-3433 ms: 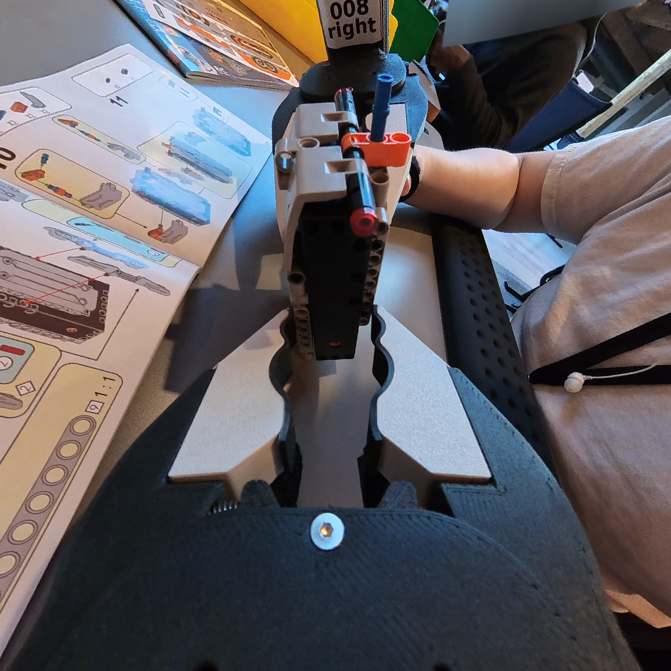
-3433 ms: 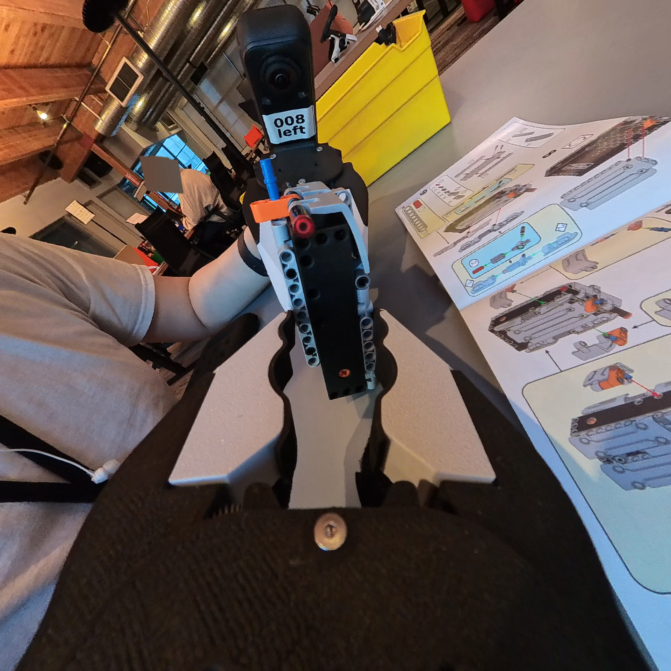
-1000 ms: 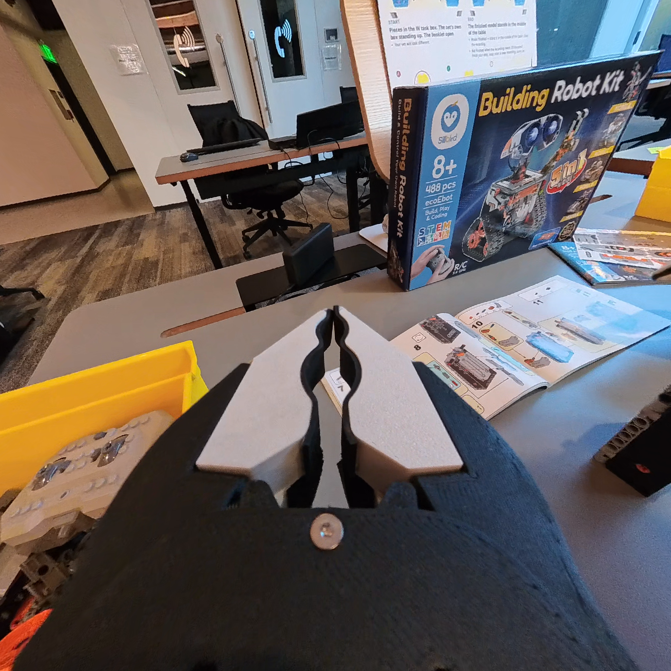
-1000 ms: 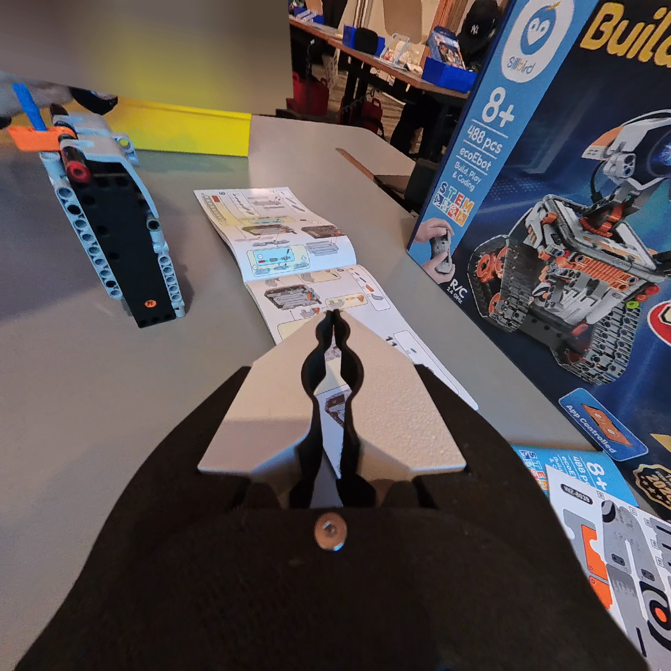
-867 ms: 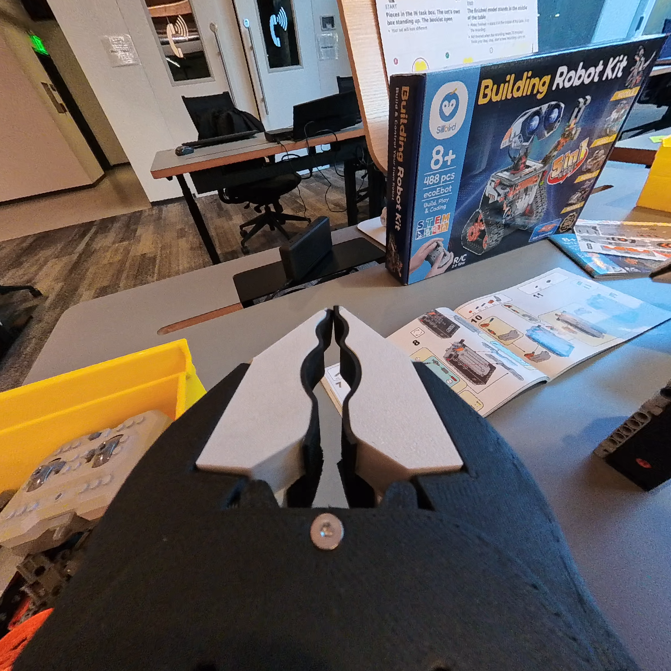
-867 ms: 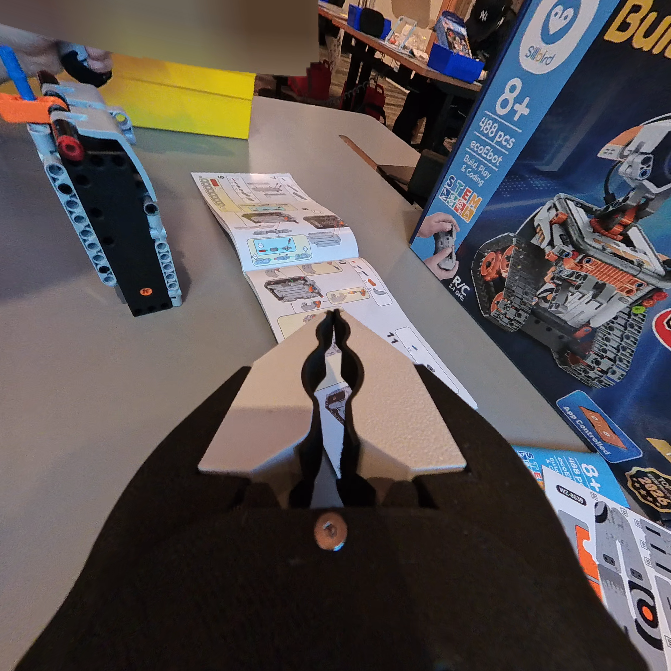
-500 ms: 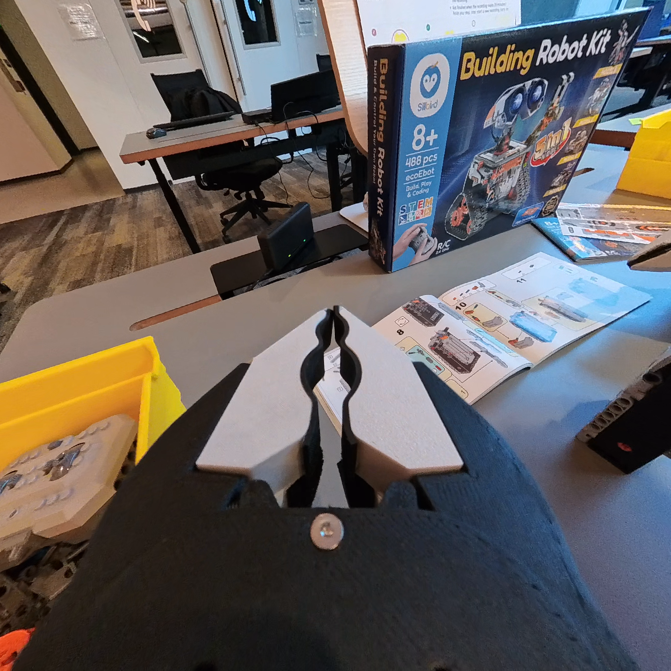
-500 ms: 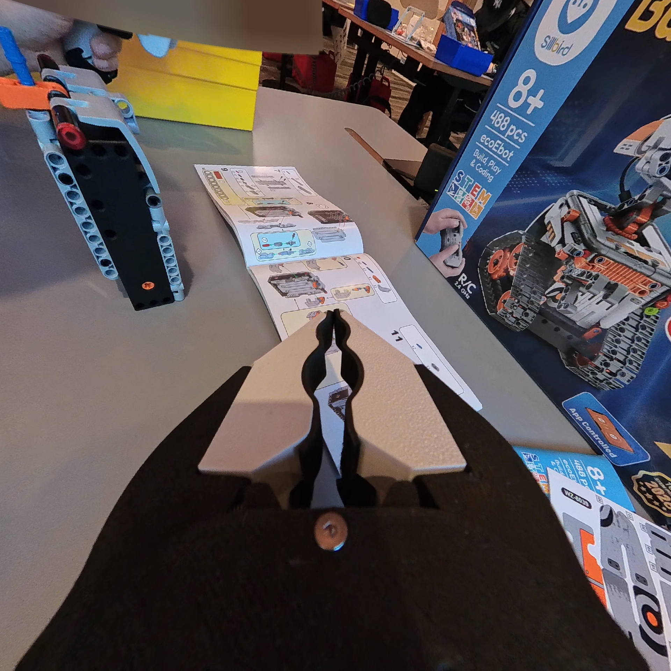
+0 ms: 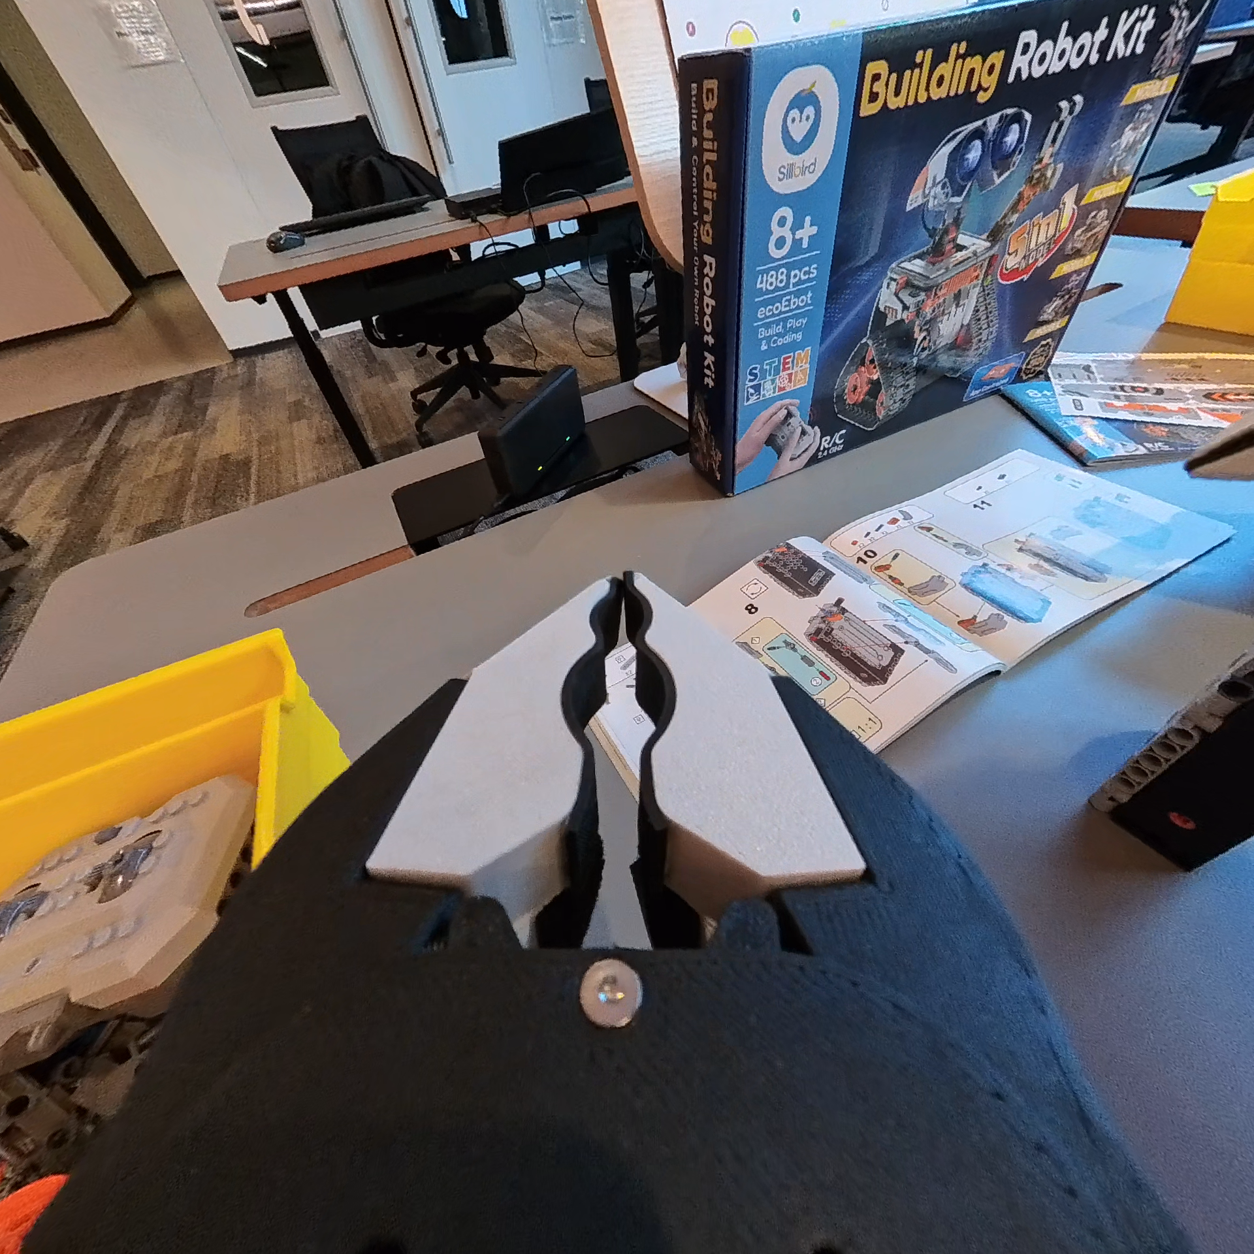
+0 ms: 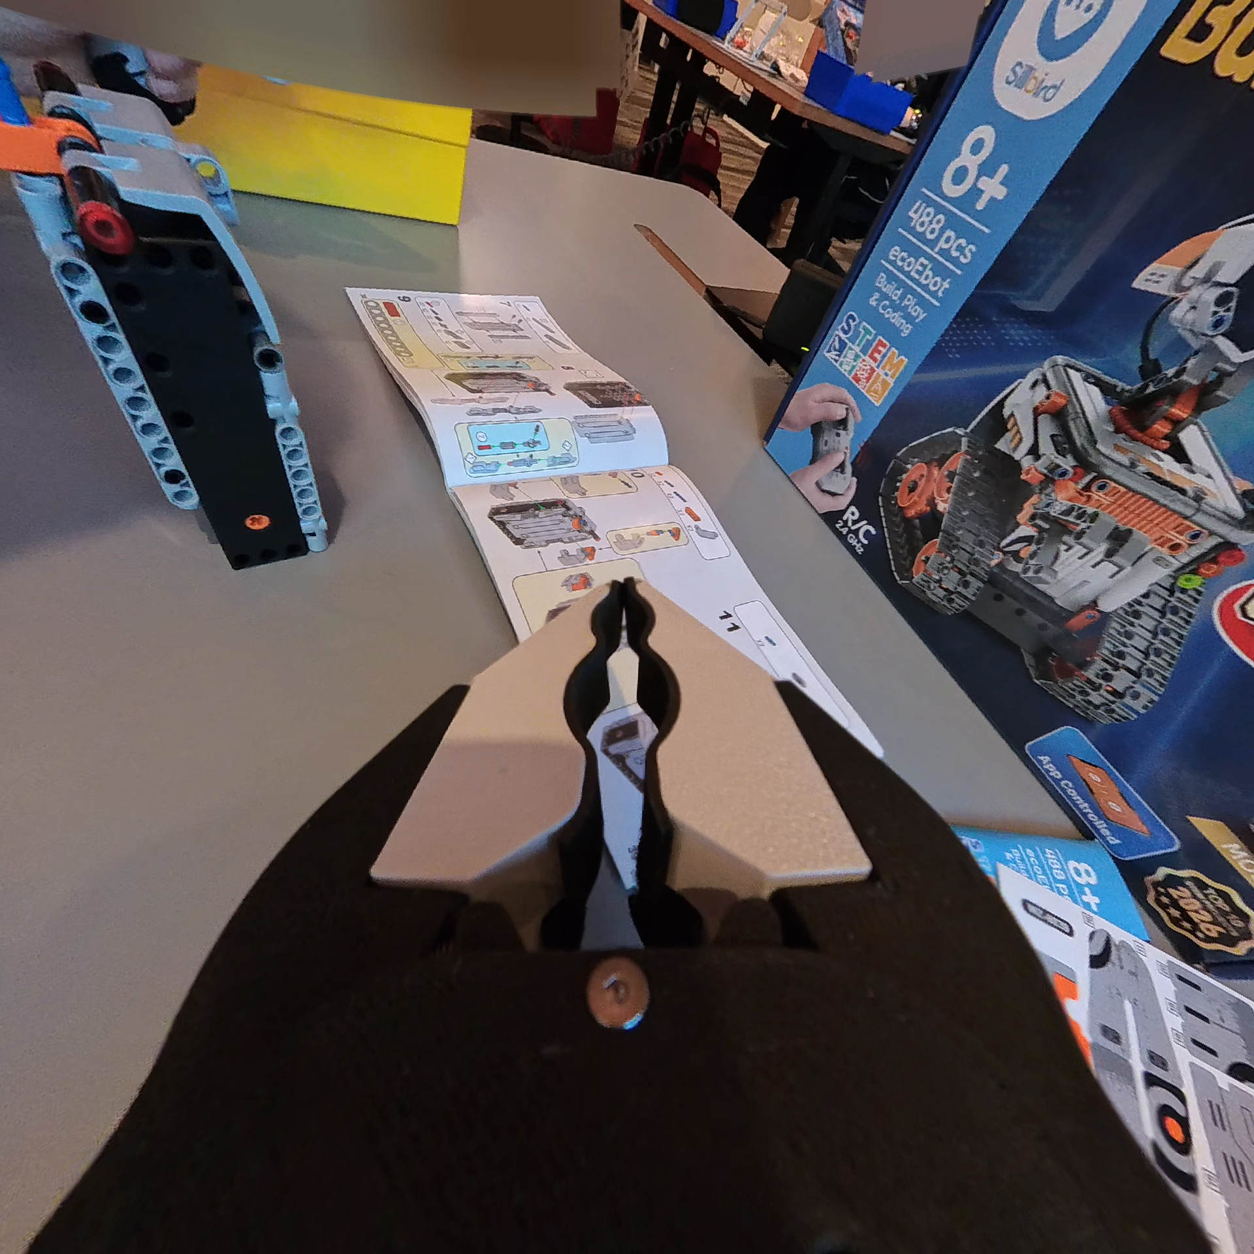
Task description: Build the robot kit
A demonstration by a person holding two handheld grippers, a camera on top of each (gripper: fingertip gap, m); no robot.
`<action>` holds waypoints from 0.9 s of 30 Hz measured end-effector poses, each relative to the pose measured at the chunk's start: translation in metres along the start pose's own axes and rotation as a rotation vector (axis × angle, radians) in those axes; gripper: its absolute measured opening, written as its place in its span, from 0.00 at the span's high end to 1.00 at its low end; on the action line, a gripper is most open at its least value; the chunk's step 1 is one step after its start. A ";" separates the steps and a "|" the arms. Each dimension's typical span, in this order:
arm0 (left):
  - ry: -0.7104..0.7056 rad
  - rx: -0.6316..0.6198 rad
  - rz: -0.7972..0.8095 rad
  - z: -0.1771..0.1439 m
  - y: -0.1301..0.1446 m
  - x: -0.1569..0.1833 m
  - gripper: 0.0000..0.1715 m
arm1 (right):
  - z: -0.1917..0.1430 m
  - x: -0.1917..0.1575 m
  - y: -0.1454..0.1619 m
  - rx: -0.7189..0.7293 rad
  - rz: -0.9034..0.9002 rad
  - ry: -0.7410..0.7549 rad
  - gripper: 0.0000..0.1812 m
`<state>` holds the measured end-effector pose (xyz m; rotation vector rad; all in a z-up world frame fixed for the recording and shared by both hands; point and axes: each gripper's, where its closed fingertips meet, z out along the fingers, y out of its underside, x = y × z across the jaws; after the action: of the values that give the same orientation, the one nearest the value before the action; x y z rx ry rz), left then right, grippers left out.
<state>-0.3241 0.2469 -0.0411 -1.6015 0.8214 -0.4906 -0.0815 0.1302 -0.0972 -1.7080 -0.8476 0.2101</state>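
Left gripper [image 9: 623, 589] closed and empty above the grey table [image 9: 421, 597]
Tips sat over the near edge of the open instruction booklet [image 9: 950, 597]; yellow bin [image 9: 142, 733] with grey parts to its left, kit box [image 9: 902, 237] upright behind, black brick assembly [image 9: 1194, 794] at right edge

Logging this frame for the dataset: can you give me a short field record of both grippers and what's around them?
left gripper: shut, empty, above the open instruction booklet
right gripper: shut, empty, over the same booklet
brick assembly: black and grey, resting on the grey table, untouched
kit box: upright behind booklet
yellow bin: holds a grey controller
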 end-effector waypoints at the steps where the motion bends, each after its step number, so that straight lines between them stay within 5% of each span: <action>1: 0.001 -0.003 0.001 0.000 0.000 0.000 1.00 | -0.001 0.001 0.000 0.000 -0.003 0.008 1.00; 22: 0.026 -0.016 0.002 0.001 0.002 0.005 1.00 | 0.004 -0.011 -0.001 0.005 -0.023 -0.038 1.00; 24: 0.031 -0.017 0.004 0.001 0.002 0.006 1.00 | 0.004 -0.026 -0.003 0.027 -0.031 -0.130 0.98; 27: 0.049 -0.011 0.012 0.002 0.000 0.011 1.00 | 0.000 -0.068 -0.014 0.085 0.034 -0.385 0.80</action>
<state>-0.3161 0.2401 -0.0431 -1.5994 0.8716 -0.5189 -0.1365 0.0886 -0.1043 -1.6266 -1.0736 0.6034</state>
